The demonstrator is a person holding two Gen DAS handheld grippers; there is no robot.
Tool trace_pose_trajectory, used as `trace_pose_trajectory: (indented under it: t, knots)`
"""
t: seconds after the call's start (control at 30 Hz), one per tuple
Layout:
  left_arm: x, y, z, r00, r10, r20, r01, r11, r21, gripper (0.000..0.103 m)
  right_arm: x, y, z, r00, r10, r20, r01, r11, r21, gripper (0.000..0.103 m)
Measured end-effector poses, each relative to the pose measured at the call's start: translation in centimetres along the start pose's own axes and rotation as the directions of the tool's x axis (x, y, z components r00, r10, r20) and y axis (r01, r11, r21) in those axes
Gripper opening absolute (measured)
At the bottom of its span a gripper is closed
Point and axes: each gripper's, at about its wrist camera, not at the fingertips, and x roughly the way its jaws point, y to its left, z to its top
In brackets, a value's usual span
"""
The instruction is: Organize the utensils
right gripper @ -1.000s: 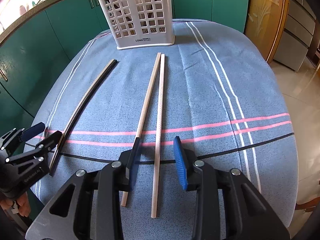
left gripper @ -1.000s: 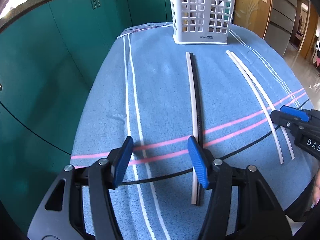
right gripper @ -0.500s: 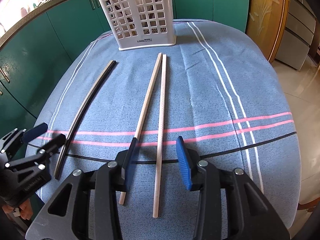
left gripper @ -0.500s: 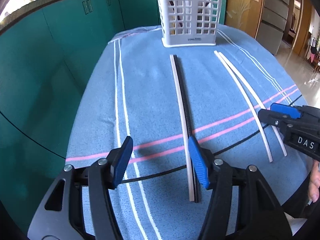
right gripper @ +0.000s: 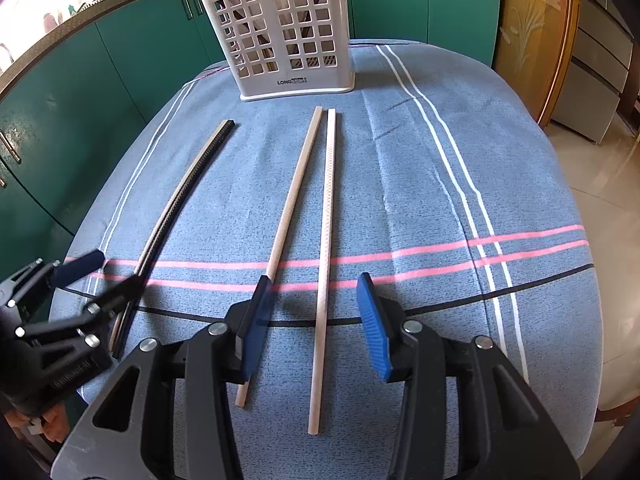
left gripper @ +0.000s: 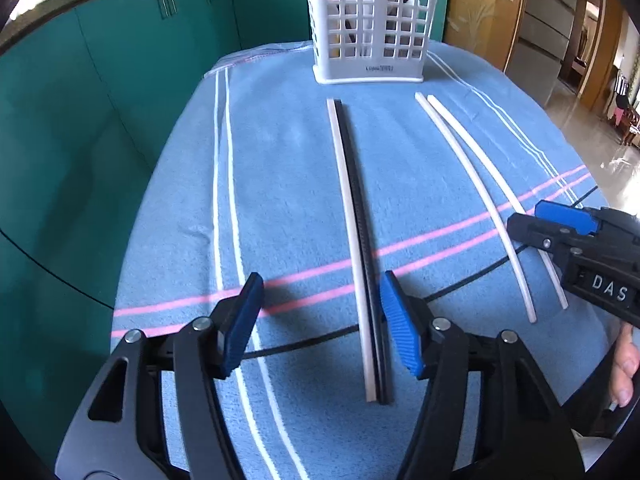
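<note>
Two pairs of chopsticks lie on a blue striped cloth. A pale and a black chopstick (left gripper: 356, 240) lie side by side; my left gripper (left gripper: 320, 320) is open above their near ends, with them by its right finger. They show at the left in the right wrist view (right gripper: 176, 204). Two pale wooden chopsticks (right gripper: 324, 248) lie parallel; my right gripper (right gripper: 316, 320) is open over them, empty. They show at the right in the left wrist view (left gripper: 476, 184). A white lattice utensil holder (left gripper: 368, 20) stands upright at the far end, also in the right wrist view (right gripper: 280, 28).
The table is covered by a blue cloth (left gripper: 280, 152) with white, pink and black stripes. Green cabinets (left gripper: 100, 80) run along the left and back. A wooden door (right gripper: 532, 32) and tiled floor lie to the right. The table edge drops off on both sides.
The left gripper has shifted right, so the pale and black chopsticks now lie more between its fingers. The right gripper has shifted slightly; one pale chopstick lies between its fingers.
</note>
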Motion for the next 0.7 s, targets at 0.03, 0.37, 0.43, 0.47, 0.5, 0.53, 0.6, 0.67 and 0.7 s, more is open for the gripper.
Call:
trace_pose_trajectory:
  t: [0.03, 0.37, 0.43, 0.47, 0.5, 0.53, 0.6, 0.67, 0.7]
  knots:
    - [0.0, 0.0, 0.0, 1.000, -0.002, 0.000, 0.002, 1.000, -0.001, 0.061, 0.0, 0.0, 0.0, 1.000, 0.003, 0.000, -0.003, 1.000, 0.002, 0.044]
    - [-1.3, 2.1, 0.3, 0.999, -0.011, 0.040, 0.014, 0.997, -0.078, 0.060, 0.0, -0.4, -0.3, 1.000, 0.004, 0.001, -0.004, 1.000, 0.016, 0.044]
    - [-1.0, 2.4, 0.3, 1.000, -0.010, 0.029, 0.012, 0.996, -0.085, 0.060, -0.1, -0.5, -0.3, 1.000, 0.003, 0.001, -0.003, 1.000, 0.017, 0.045]
    - [-0.8, 2.5, 0.3, 1.000, -0.016, 0.022, 0.018, 0.996, -0.088, 0.060, -0.1, -0.6, -0.3, 1.000, 0.005, 0.002, -0.005, 1.000, 0.018, 0.045]
    - [-0.7, 2.5, 0.3, 1.000, -0.021, 0.019, 0.023, 0.996, -0.088, 0.060, -0.1, -0.6, -0.4, 1.000, 0.009, 0.003, -0.009, 1.000, 0.020, 0.045]
    - [-0.6, 2.5, 0.2, 1.000, -0.023, 0.016, 0.024, 0.996, -0.088, 0.060, -0.1, -0.6, -0.3, 1.000, 0.012, 0.003, -0.012, 1.000, 0.021, 0.045]
    - [-0.4, 2.5, 0.2, 1.000, -0.026, 0.010, 0.027, 0.996, -0.086, 0.060, -0.1, -0.6, -0.4, 1.000, 0.013, 0.003, -0.013, 1.000, 0.020, 0.045]
    - [-0.4, 2.4, 0.1, 1.000, -0.027, 0.010, 0.027, 0.996, -0.081, 0.060, -0.1, -0.6, -0.4, 1.000, 0.013, 0.005, -0.013, 1.000, 0.017, 0.047]
    - [-0.5, 2.4, 0.1, 1.000, -0.030, 0.009, 0.031, 0.996, -0.079, 0.060, -0.1, -0.6, -0.4, 1.000, 0.016, 0.005, -0.016, 1.000, 0.017, 0.048]
